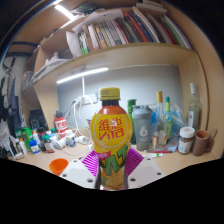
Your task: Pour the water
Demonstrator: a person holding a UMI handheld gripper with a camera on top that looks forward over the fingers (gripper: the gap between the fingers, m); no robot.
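Orange-capped and filled with yellowish drink, a plastic bottle point(111, 135) with a yellow-and-green label stands upright, clamped between the pink pads point(92, 163) of the hand-held gripper point(111, 165), just above the table point(60, 158). Beyond it, small jars point(33, 138) and bottles point(165, 122) crowd the table beneath a bookshelf point(120, 35).

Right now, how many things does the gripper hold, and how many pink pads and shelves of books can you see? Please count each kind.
Bottle between the pads: 1
Pink pads: 2
Shelves of books: 1
Total: 4
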